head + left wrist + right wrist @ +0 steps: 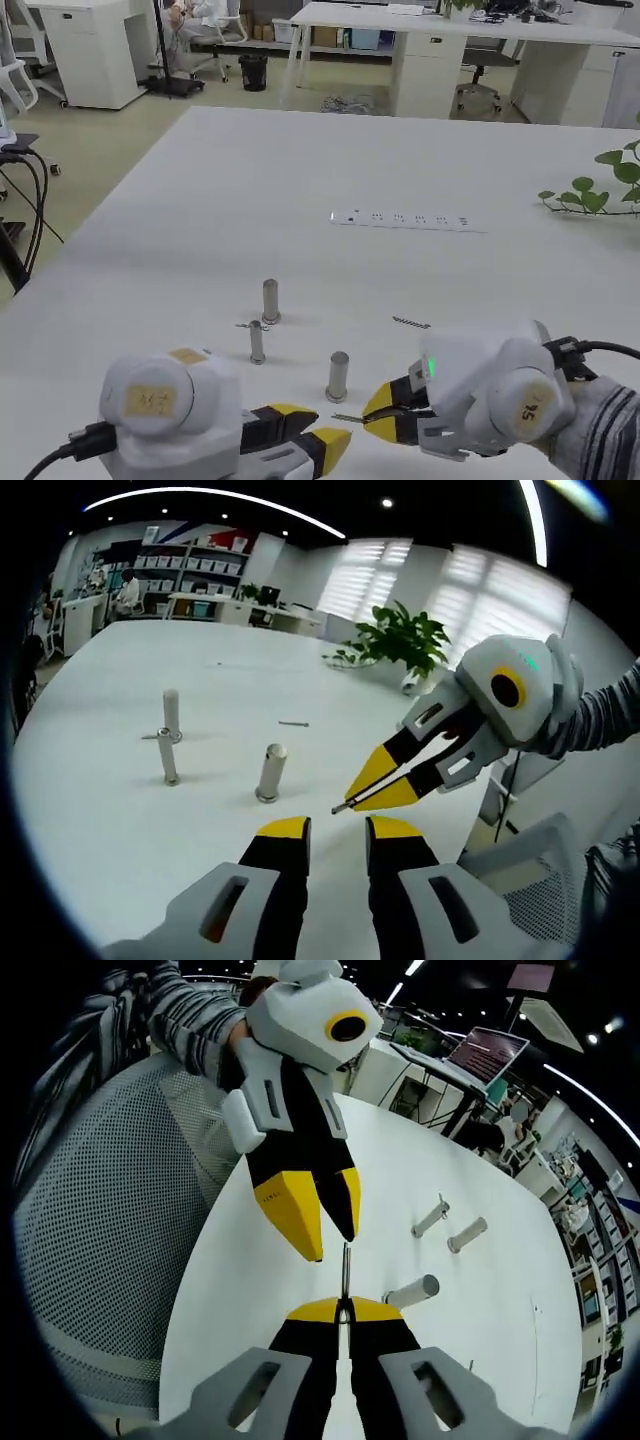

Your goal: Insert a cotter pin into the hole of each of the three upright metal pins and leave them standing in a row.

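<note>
White power strip [405,219] behind 3 pins [338,376], cotter pin [345,1265] in right gripper [344,1306]

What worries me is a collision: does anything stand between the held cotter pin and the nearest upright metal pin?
Nothing visible does. Bare table lies between the cotter pin, clamped in the right hand-held gripper, and the nearest metal pin. The left hand-held gripper, jaws open, sits close by the tip, outside that gap.

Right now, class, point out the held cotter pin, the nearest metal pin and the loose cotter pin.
held cotter pin [345,1270], right gripper view, its bare shaft.
nearest metal pin [338,376], head view, mid-body.
loose cotter pin [410,322], head view, its middle.
</note>
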Demonstrator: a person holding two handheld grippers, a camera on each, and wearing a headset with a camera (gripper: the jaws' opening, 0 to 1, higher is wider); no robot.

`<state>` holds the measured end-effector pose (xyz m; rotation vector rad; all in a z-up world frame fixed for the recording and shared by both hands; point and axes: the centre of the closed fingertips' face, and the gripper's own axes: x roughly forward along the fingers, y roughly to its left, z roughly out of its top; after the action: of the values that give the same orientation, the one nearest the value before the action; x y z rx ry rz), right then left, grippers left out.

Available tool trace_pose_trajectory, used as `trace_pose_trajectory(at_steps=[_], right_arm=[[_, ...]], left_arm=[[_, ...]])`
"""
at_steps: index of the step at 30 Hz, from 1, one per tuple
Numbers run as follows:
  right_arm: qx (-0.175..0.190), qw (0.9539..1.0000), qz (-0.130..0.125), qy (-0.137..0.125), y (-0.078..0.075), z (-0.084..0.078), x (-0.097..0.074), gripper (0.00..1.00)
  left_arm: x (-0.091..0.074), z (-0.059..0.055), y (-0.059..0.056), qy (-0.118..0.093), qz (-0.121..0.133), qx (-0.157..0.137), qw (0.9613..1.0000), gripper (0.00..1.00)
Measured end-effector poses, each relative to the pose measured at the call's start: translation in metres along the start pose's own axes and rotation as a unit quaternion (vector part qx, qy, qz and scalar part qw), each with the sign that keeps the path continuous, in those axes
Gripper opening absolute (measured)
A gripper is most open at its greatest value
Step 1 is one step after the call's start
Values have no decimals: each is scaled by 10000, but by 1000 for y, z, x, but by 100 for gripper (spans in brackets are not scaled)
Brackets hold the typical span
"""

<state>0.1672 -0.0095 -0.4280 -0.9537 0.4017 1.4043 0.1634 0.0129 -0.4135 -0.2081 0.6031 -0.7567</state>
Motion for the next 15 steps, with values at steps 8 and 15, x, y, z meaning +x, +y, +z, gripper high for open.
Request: trace_pose_trajectory(at_steps=[8, 15], right_arm=[[-261, 9996, 36, -95, 4, 11, -1, 0], [-383, 9992, 35, -104, 6, 15, 0, 0]], left_arm=[[-1, 3, -6, -166, -171, -374, 9990, 9], [0, 2, -6, -185, -196, -458, 9986, 3]])
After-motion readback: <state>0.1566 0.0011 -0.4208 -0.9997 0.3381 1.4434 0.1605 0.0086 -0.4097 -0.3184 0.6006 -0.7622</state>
